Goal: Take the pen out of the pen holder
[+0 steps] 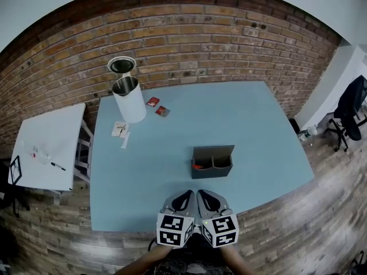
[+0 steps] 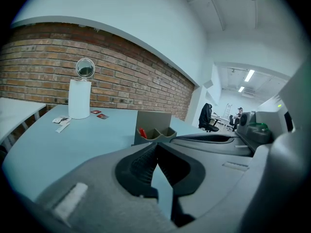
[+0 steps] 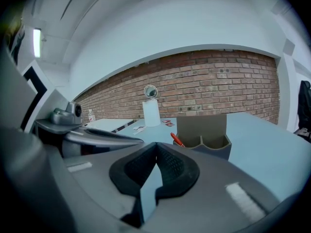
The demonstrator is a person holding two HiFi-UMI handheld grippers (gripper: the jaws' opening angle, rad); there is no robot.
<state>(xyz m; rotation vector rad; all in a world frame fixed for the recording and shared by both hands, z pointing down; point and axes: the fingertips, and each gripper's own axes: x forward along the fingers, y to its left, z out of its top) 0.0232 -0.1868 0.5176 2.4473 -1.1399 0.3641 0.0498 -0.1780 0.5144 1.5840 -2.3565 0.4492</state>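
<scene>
A grey two-compartment pen holder stands on the blue table, right of its middle. A red pen leans in its left compartment. The holder and pen show ahead in the left gripper view, and the holder and pen show again in the right gripper view. My left gripper and right gripper sit side by side at the table's near edge, well short of the holder. Both the left gripper and the right gripper are shut with nothing between their tips.
A white cylinder bin with a round lid raised behind it stands at the table's back left. Red packets and white paper slips lie beside it. A white side table is on the left and an office chair at the far right.
</scene>
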